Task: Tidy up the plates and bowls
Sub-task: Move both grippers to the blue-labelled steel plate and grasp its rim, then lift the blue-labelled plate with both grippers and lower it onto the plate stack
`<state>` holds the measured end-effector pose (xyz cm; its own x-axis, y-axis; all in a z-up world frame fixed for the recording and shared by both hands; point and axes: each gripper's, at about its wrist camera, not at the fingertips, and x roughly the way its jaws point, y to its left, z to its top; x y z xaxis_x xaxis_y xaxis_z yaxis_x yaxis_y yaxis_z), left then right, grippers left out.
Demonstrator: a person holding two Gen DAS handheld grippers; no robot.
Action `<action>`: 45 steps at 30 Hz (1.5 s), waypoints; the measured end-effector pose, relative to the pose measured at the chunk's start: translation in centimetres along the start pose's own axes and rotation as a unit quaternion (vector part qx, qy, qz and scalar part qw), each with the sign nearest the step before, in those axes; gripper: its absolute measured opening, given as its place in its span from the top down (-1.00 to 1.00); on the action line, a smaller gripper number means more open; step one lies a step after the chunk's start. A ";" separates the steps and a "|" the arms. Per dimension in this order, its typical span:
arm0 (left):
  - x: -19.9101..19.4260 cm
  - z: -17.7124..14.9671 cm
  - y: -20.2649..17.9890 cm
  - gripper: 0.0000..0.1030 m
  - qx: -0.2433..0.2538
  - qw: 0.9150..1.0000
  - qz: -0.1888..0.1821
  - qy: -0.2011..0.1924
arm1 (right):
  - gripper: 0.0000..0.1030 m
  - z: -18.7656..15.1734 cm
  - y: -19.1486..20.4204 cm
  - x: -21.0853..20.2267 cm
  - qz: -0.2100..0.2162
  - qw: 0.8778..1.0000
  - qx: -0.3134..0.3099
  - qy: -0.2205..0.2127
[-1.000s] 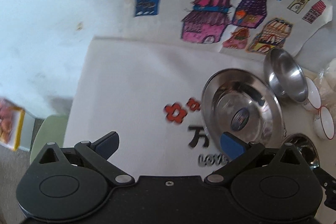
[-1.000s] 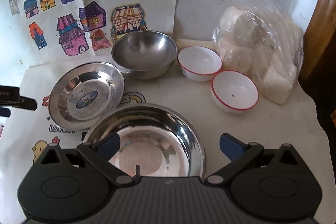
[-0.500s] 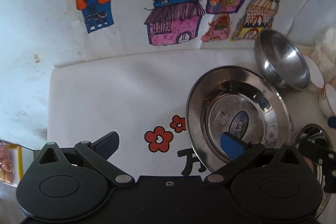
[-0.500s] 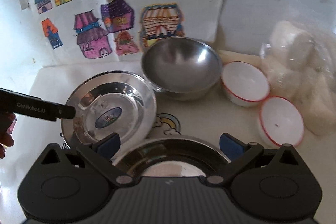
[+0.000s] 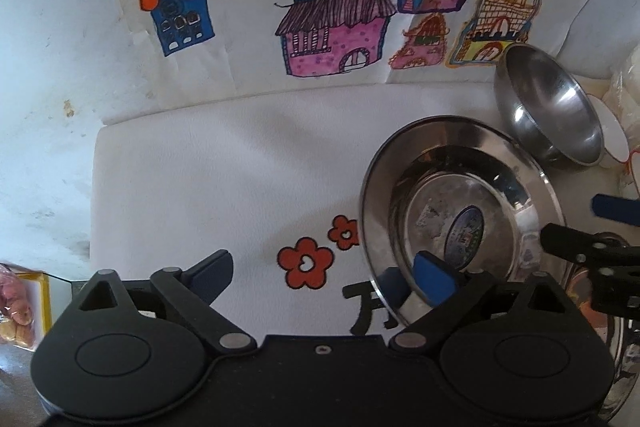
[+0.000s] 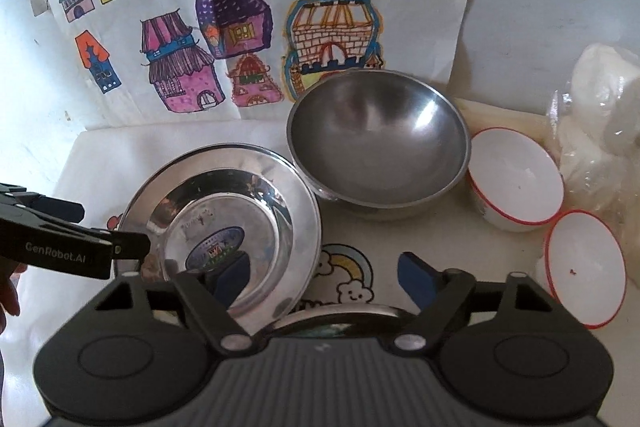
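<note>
Right wrist view: both tongs [image 6: 326, 277] closing, ungripped, straddle the steel plate [image 6: 224, 223] rim; steel bowl [image 6: 378, 143] crowds behind.

White cartoon-print table cover [image 5: 224, 187] carries steel plate [image 6: 224, 223], steel bowl [image 6: 378, 143], two red-rimmed bowls [image 6: 520, 183]

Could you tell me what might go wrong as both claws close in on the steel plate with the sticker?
1. Both the left claw and the right claw are closing at opposite rims of the steel plate; uneven pinches could tilt or drop it.
2. The plate sits close to the steel bowl, so lifting may knock it.
3. A second steel dish lies just under the right claw and could be bumped.
</note>
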<state>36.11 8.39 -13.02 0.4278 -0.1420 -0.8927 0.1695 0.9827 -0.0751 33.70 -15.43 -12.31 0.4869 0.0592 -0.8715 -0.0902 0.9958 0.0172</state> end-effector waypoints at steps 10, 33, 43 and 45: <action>-0.2 -0.1 -1.1 -0.11 -0.018 0.999 -0.025 0.013 | 0.14 0.4 0.3 1.3 -0.006 1.000 0.017 0.021; -3.1 -1.8 1.7 0.61 -0.108 0.993 -0.052 0.017 | 0.65 0.3 1.7 0.1 0.062 0.997 0.037 0.027; -7.1 -3.8 2.2 0.61 -0.147 0.988 -0.044 0.000 | 0.70 -0.1 2.9 -3.7 0.101 0.995 0.003 0.009; -7.7 -4.2 1.4 0.61 -0.149 0.988 -0.046 -0.001 | 0.70 -0.6 2.6 -4.5 0.103 0.995 0.000 0.007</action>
<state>29.34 11.32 -8.16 0.4242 -0.2317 -0.8754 -0.0617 0.9571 -0.2832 30.72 -13.18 -8.62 0.4464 0.2606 -0.8561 -0.1861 0.9628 0.1961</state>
